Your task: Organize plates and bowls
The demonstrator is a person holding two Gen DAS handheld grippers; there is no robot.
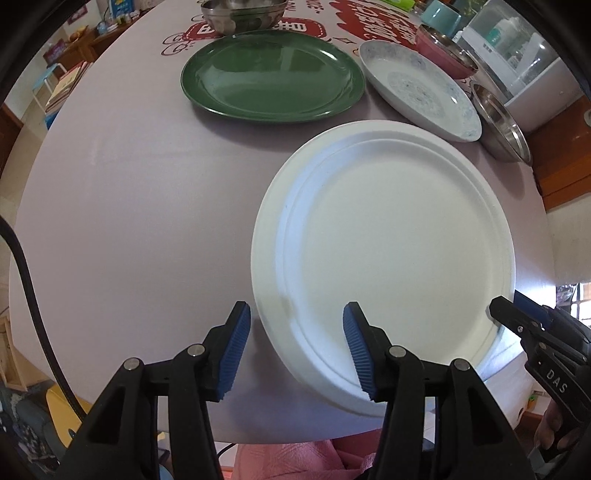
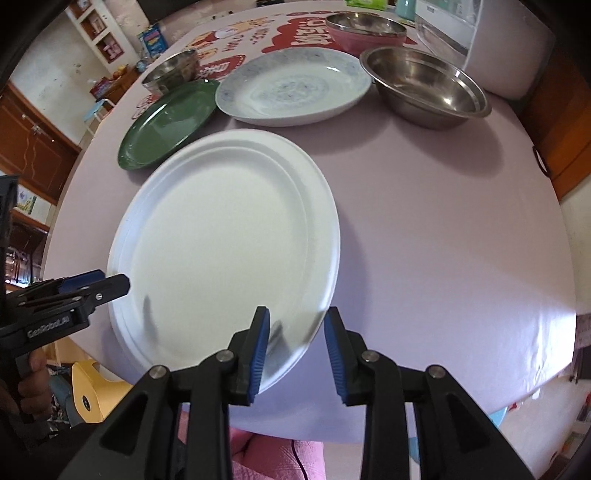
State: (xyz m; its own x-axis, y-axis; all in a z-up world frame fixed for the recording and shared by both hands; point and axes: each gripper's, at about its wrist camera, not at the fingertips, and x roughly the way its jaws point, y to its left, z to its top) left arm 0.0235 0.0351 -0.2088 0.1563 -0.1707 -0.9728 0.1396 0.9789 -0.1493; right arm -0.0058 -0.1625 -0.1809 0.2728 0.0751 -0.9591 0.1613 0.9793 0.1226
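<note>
A large white plate [image 1: 384, 258] [image 2: 221, 251] sits at the near edge of the lilac table [image 1: 129, 221]. My left gripper [image 1: 297, 343] points down over the plate's left rim. One finger is outside the rim and the other is over the plate, and the pads stand clear of it, so it is open. My right gripper [image 2: 297, 343] straddles the opposite rim the same way, with a narrower gap and no pad pressing. Each gripper also shows in the other view: the right gripper [image 1: 517, 317] and the left gripper [image 2: 110, 286].
Behind the white plate lie a green plate [image 1: 273, 77] [image 2: 166, 122] and a blue-patterned dish [image 1: 417, 88] [image 2: 291, 88]. A steel bowl [image 2: 424, 88], a pink bowl [image 2: 365, 33] and a second steel bowl [image 2: 171, 72] stand farther back. A white appliance [image 1: 517, 62] is at the right.
</note>
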